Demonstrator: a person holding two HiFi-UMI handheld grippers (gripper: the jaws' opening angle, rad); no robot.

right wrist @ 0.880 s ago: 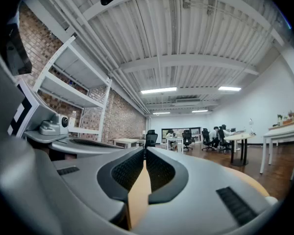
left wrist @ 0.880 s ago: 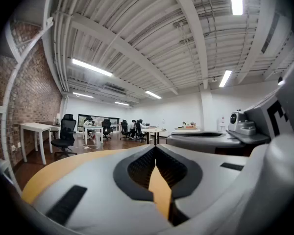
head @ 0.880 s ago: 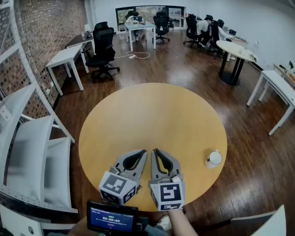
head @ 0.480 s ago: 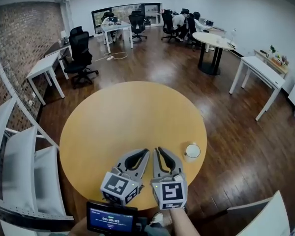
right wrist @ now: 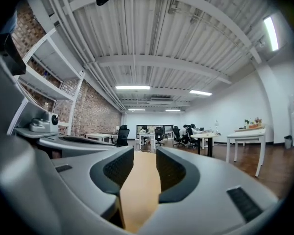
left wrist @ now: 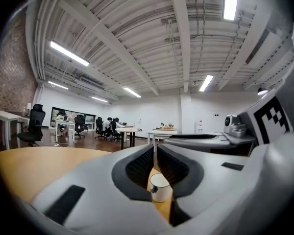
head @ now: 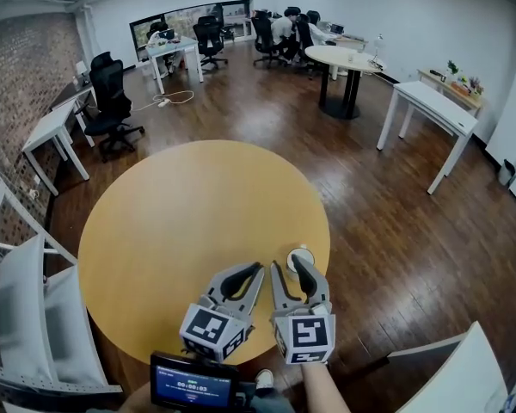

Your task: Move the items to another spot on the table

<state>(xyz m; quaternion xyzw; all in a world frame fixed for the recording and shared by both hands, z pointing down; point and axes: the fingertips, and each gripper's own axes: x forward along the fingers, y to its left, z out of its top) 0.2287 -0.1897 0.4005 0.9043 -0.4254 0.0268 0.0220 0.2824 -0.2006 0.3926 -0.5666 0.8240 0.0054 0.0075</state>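
Nearest to the camera, a small screen is sitting at the bottom edge, with a person's hand behind the right gripper. Both grippers are hovering side by side over the near edge of the round wooden table, marker cubes facing up.

The left gripper is sitting with its jaws clenched together at the tips and nothing caught in them. In the left gripper view, the white cup is just peeking through the leaf-shaped gap behind the tips, standing on the table past the gripper.

The right gripper's jaws are hanging released, with only bare tabletop showing between them in its own view. In the head view, the white cup is standing upright near the table's right edge, right at the tip of that gripper's outer jaw, outside the gap rather than in it. I can't tell if it's actually touching.

The rest of the tabletop is stretching away toward the dark wood floor. White shelving and a brick wall are running along the left. Further back there are white desks, a white round table and black office chairs, with people sitting at the far end.
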